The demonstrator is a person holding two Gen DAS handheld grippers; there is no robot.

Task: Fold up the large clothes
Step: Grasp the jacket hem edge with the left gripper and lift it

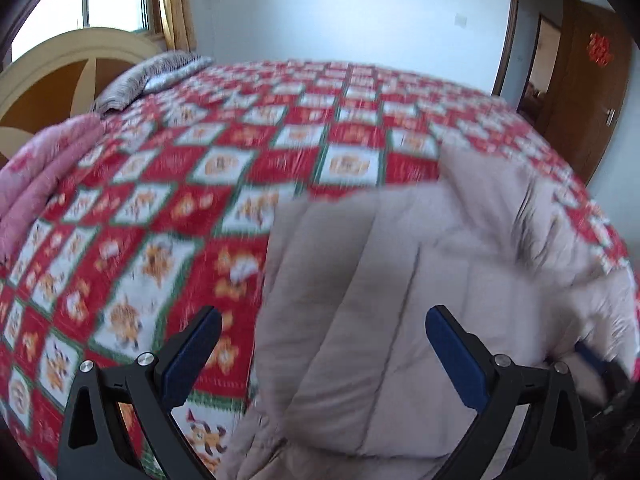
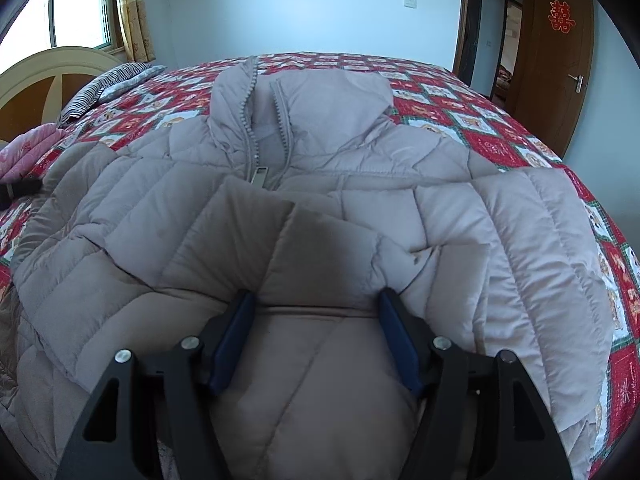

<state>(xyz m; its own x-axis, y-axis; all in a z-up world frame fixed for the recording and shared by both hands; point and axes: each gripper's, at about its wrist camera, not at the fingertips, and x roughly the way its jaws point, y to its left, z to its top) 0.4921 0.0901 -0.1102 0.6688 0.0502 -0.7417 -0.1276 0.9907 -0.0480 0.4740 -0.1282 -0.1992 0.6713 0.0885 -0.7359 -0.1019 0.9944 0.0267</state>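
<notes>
A beige quilted puffer jacket (image 2: pixel 360 168) lies face up on the bed, collar to the far side, zipper partly open. A sleeve (image 2: pixel 316 264) is folded over the front. My right gripper (image 2: pixel 316 304) has its blue-padded jaws either side of a thick fold of the jacket's lower part and presses on it. My left gripper (image 1: pixel 324 320) is open with jaws wide, over the jacket's left edge (image 1: pixel 360 280), holding nothing. That view is motion-blurred. The left gripper also shows in the right wrist view (image 2: pixel 18 190), at the jacket's left side.
The bed is covered by a red, white and green patterned quilt (image 1: pixel 224 160). A pink folded blanket (image 1: pixel 44 168) and a striped grey one (image 1: pixel 140 80) lie by the cream headboard (image 1: pixel 60 64). A wooden door (image 2: pixel 556 60) stands at the right.
</notes>
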